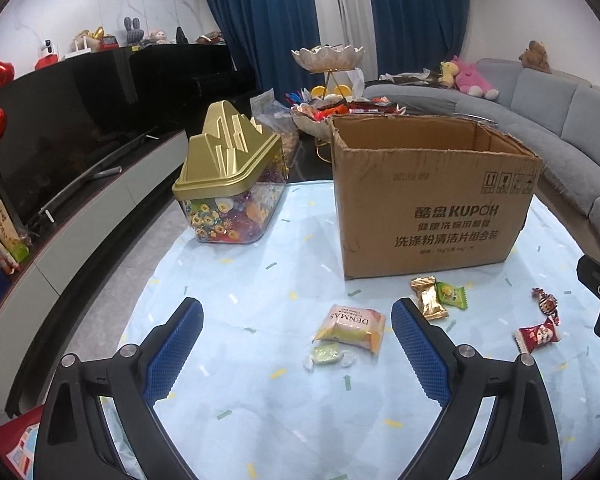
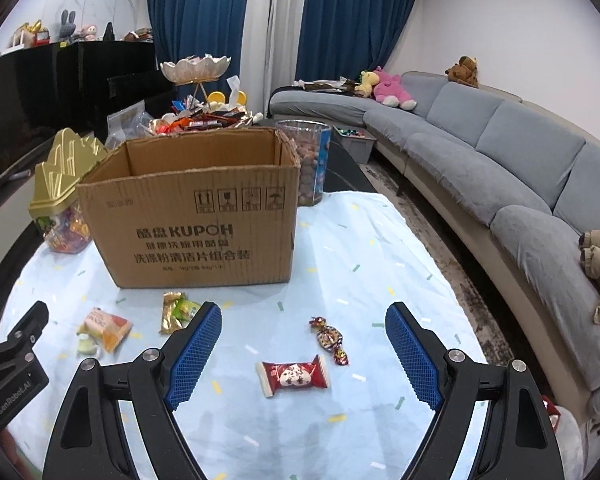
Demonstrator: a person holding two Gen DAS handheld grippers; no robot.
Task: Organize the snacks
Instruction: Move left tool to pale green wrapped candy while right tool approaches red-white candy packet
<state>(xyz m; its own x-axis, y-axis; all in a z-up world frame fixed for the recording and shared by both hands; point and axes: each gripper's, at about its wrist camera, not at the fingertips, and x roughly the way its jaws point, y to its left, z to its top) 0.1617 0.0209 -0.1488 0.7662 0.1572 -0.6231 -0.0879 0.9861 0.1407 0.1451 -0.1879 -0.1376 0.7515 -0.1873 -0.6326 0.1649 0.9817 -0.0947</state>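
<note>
Both jaws stand spread, empty: left gripper (image 1: 296,354) above the pink packet (image 1: 351,327), right gripper (image 2: 303,356) above the red candy (image 2: 293,375); risk: pads pinch the tablecloth (image 2: 340,248)

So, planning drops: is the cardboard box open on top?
Open: the cardboard box stands upright, no top flaps, inner walls visible.

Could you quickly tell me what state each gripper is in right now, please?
Left gripper: open, holding nothing, above the loose snacks.
Right gripper: open, holding nothing, above the red-wrapped candy.
</note>
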